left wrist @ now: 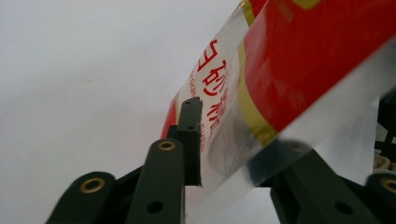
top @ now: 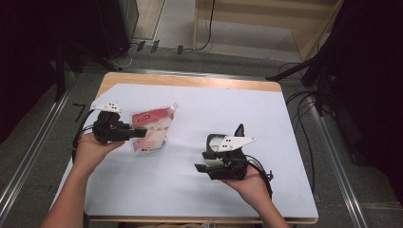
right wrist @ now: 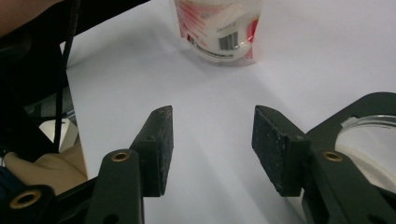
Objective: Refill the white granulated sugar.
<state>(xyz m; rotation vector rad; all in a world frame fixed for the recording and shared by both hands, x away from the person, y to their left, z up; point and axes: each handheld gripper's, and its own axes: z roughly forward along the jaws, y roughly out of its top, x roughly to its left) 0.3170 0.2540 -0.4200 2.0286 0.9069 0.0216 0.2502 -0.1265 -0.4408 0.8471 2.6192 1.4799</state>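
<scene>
While the left gripper (top: 138, 133) has a red-and-clear pouch (top: 154, 127) (part see-through) between its fingers (left wrist: 190, 135), whether they press it I cannot tell. Well to its right, the right gripper (top: 203, 161) stands parted over the white sheet (top: 199, 190), grasping nothing.

A red-and-white sugar pouch (top: 151, 130) stands tilted on the white table cover.

Grey floor (top: 43, 142) with cables, wooden table (top: 190, 81) under white sheet (top: 228, 114), pale wooden furniture (top: 266, 19) behind.
</scene>
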